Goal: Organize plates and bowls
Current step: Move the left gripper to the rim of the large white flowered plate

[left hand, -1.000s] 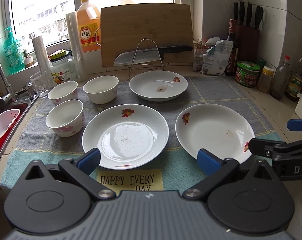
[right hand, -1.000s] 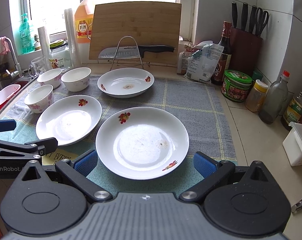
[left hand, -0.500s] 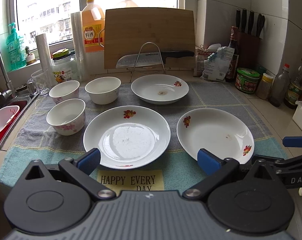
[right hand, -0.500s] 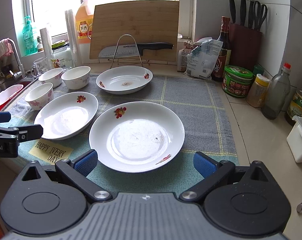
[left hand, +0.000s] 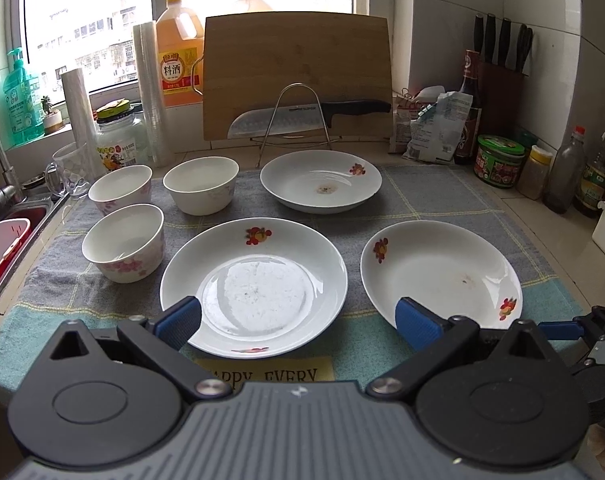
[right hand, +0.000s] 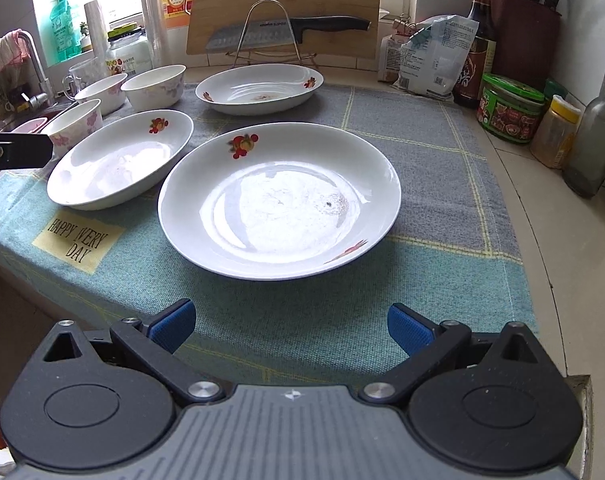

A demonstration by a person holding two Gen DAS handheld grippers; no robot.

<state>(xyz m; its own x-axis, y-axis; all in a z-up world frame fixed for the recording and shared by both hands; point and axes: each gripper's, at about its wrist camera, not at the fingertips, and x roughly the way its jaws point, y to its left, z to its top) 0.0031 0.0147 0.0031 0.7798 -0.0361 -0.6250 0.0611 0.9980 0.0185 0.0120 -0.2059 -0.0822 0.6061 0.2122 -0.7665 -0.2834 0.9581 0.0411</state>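
Note:
Three white flowered plates lie on a grey-green cloth (left hand: 442,196): a middle plate (left hand: 254,280), a right plate (left hand: 438,272) and a far plate (left hand: 320,180). Three white bowls (left hand: 124,240) (left hand: 200,184) (left hand: 120,188) stand to their left. My left gripper (left hand: 296,320) is open, hovering over the near rim of the middle plate. My right gripper (right hand: 288,326) is open above the cloth, a short way in front of the right plate (right hand: 278,200). The middle plate (right hand: 120,158) and far plate (right hand: 260,88) lie beyond it, to the left. Neither gripper holds anything.
A cutting board (left hand: 298,76) and a knife on a wire rack (left hand: 298,116) stand at the back. Bottles, jars and a knife block (left hand: 502,80) line the right wall. A sink with a red basin (left hand: 2,248) is at the left. The counter edge runs near the grippers.
Both grippers have drawn back toward the counter's front edge. The right one has also dropped lower and now sits before the right plate. Plates and bowls have not moved.

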